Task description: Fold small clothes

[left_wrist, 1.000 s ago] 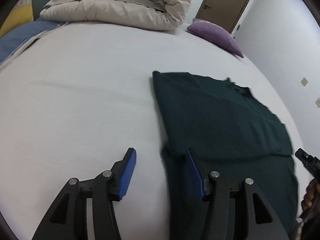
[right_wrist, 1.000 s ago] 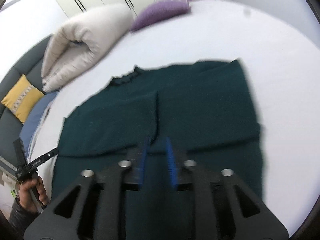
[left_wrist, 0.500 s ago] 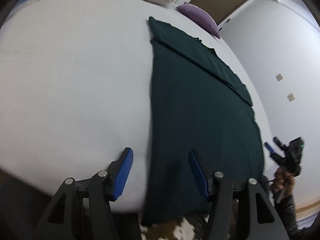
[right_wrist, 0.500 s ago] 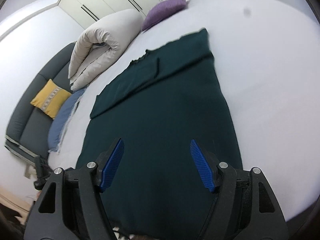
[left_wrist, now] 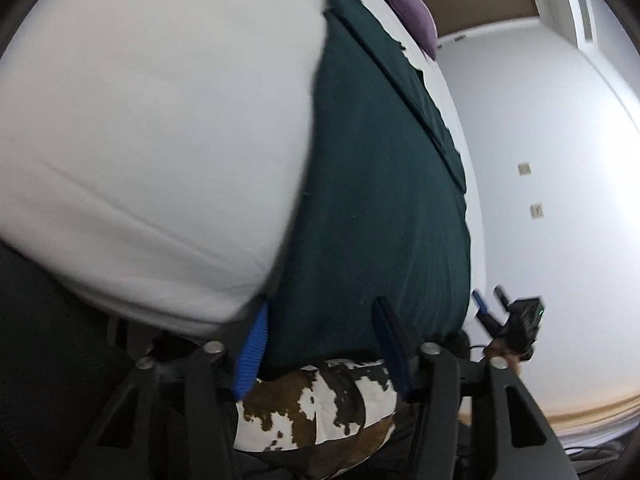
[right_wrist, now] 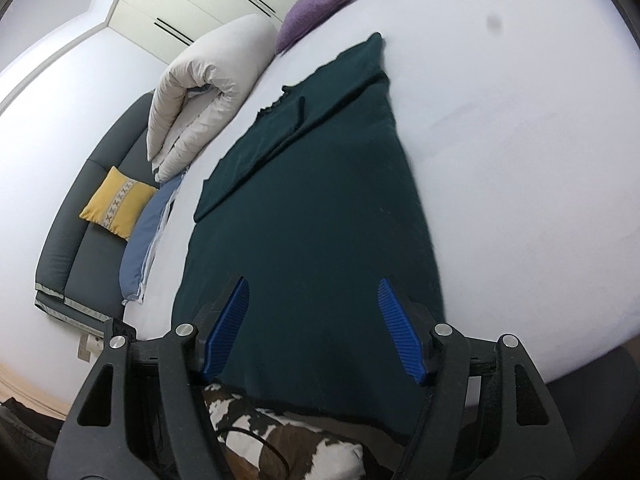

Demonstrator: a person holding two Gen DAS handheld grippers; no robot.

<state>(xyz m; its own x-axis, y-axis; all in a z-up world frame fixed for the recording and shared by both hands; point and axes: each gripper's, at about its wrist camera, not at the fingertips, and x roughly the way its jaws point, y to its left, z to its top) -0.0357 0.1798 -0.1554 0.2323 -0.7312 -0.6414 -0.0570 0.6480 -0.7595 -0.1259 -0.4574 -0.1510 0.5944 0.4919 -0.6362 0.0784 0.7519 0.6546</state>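
A dark green garment [left_wrist: 372,184] lies flat on the white bed [left_wrist: 152,128], sleeves folded in at its far end, its hem hanging over the near bed edge. It also shows in the right wrist view [right_wrist: 320,208]. My left gripper [left_wrist: 320,340] is open, its blue pads either side of the hem's left corner. My right gripper [right_wrist: 314,328] is open over the hem, nothing between the pads. The right gripper also shows in the left wrist view [left_wrist: 508,316], at the hem's right corner.
A rolled beige duvet [right_wrist: 204,96] and a purple pillow [right_wrist: 316,12] lie at the bed's far end. A grey sofa with a yellow cushion [right_wrist: 116,200] stands left of the bed. A cowhide rug [left_wrist: 316,408] lies below the bed edge.
Both grippers have pulled back from the garment's middle to its hem at the near bed edge. The right gripper, nearly shut a second ago, has opened wide.
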